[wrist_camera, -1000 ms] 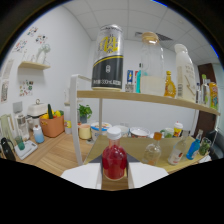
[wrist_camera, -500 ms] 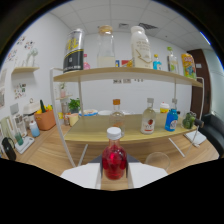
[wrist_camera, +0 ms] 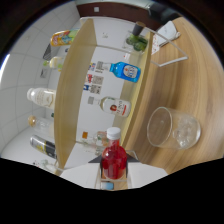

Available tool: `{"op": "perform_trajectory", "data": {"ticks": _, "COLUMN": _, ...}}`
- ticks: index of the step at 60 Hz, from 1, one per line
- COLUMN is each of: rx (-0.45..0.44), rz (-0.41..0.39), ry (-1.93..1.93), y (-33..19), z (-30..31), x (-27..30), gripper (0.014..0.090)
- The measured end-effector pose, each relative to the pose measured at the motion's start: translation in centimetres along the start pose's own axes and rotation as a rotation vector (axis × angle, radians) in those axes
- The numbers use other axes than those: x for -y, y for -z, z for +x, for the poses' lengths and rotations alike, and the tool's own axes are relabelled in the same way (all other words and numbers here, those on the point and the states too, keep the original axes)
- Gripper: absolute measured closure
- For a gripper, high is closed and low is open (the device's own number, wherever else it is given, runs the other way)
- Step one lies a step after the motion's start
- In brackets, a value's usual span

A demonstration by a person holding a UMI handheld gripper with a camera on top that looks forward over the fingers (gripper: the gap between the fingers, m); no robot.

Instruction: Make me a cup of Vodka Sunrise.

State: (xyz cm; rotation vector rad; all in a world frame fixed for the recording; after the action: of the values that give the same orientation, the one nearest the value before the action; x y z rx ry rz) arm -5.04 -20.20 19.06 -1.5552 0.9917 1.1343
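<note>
A small bottle of red liquid with a white cap (wrist_camera: 114,159) sits between my two pale fingers, and my gripper (wrist_camera: 114,174) is shut on it. The whole scene looks rolled about a quarter turn, so the bottle is tipped on its side relative to the room. A clear glass (wrist_camera: 173,128) with ice in its bottom stands on the wooden table (wrist_camera: 200,75), just ahead of the fingers to the right. The bottle's cap is close to the glass's rim but apart from it. No liquid is seen leaving the bottle.
A two-level wooden shelf (wrist_camera: 70,95) runs beyond the bottle. It carries a blue bottle (wrist_camera: 126,71), a clear bottle with a red label (wrist_camera: 116,106) and several taller bottles (wrist_camera: 41,97). A potted plant (wrist_camera: 136,40) and a clear acrylic stand (wrist_camera: 167,42) are farther along the table.
The view has rolled about a quarter turn, tipping the red bottle sideways. The glass with ice has come into view close ahead. The fingers stay shut on the bottle.
</note>
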Motion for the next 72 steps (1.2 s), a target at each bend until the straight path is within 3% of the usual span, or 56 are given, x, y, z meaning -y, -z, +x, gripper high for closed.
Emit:
{"op": "perform_trajectory", "data": {"ticks": 21, "rx": 0.220, "rz": 0.032, "ry": -0.694, "y": 0.1, "z": -1.4, "x": 2.4, "gripper": 0.0702}}
{"op": "perform_trajectory", "data": {"ticks": 34, "rx": 0.260, "rz": 0.042, "ry": -0.802, "y": 0.3, "z": -1.7, "x": 3.0, "gripper": 0.0701}}
{"op": "perform_trajectory", "data": {"ticks": 43, "rx": 0.220, "rz": 0.041, "ry": -0.644, "y": 0.3, "z": -2.1, "x": 2.6, "gripper": 0.0700}}
{"op": "perform_trajectory", "data": {"ticks": 55, "rx": 0.120, "rz": 0.024, "ry": -0.026, "y": 1.0, "z": -5.1, "x": 0.6, "gripper": 0.0701}}
{"op": "perform_trajectory", "data": {"ticks": 64, "rx": 0.027, "rz": 0.051, "ry": 0.496, "y": 0.3, "z": -6.3, "x": -1.8, "gripper": 0.0698}}
{"op": "perform_trajectory", "data": {"ticks": 72, "rx": -0.119, "rz": 0.022, "ry": 0.868, "y": -1.7, "z": -2.2, "x": -4.7, "gripper": 0.0699}}
